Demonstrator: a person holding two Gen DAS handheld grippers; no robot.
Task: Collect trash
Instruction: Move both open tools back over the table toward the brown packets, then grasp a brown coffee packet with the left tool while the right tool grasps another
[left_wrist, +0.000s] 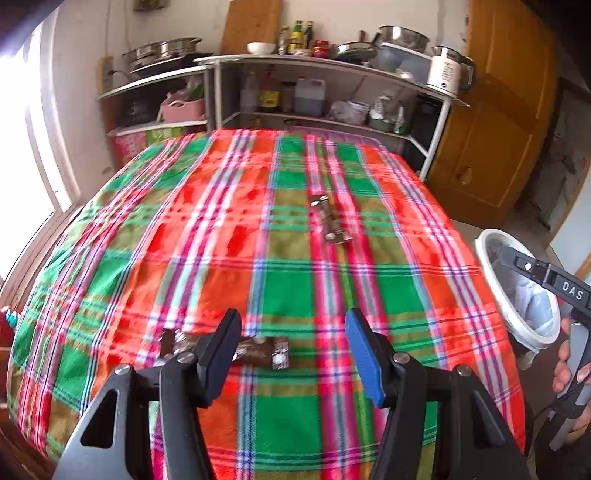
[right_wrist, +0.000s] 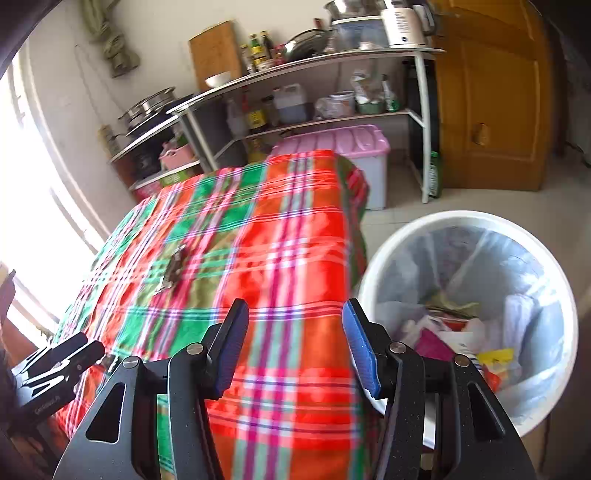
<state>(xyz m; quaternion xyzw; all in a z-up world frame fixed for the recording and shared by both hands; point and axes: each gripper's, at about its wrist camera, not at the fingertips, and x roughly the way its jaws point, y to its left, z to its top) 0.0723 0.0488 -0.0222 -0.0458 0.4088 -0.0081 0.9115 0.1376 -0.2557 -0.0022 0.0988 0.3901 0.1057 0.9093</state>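
I have the table (left_wrist: 295, 280) under both cameras, covered by a plaid cloth (right_wrist: 295, 266) in red, green and pink. Behind it stands a white shelf rack (left_wrist: 321, 66) crowded with pots, bottles and a kettle, and a wooden door (left_wrist: 495, 110) is on the right. A pink-lidded storage box (right_wrist: 343, 142) sits on the floor between the table's far end and the rack.

Two pieces of trash lie on the cloth. The near brown wrapper (left_wrist: 258, 352) is just ahead of the left tool (left_wrist: 291, 332), and that tool's dark finger (left_wrist: 221, 343) covers part of it; its printing is too blurred for me to read. The far brown wrapper (left_wrist: 330, 221) lies lengthwise well up the cloth, nothing around it.

The white waste bin (right_wrist: 373, 280), lined with a pale bag and already holding mixed litter, stands on the floor just beside the table's right edge.

My left tool is spread, pitched downward, nothing between its pads. The right tool (right_wrist: 295, 332) is spread too and empty, over the table's edge beside the bin. In the left view a hand (left_wrist: 570, 362) grips its handle at the frame edge, mostly cut off.
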